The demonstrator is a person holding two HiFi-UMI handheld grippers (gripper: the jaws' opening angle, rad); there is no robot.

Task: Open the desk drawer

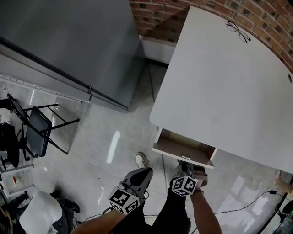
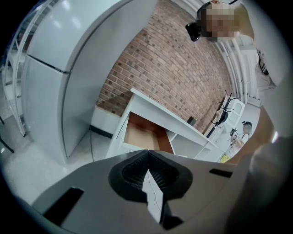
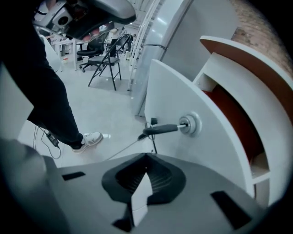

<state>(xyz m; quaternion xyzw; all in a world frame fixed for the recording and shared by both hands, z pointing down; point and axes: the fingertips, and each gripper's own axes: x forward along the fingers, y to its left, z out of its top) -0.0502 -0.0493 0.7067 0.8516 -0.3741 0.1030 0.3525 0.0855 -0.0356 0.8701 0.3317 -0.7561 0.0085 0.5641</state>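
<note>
Closest in, the right black two-jaw gripper, jaws pressed together on nothing, points down just in front of the white-fronted, brown-lined desk drawer. A dark key sticks out of its round lock toward the gripper. The left black gripper, likewise closed and empty, hangs beside it, farther from the drawer. The drawer juts open beneath the white desk top, where thin-framed spectacles lie near the red brick wall.

Drawer stands pulled out from under the near edge of the white desk. White front panel, brown wood-toned inside. A dark-handled key sticks straight out of the round lock on the front.
</note>
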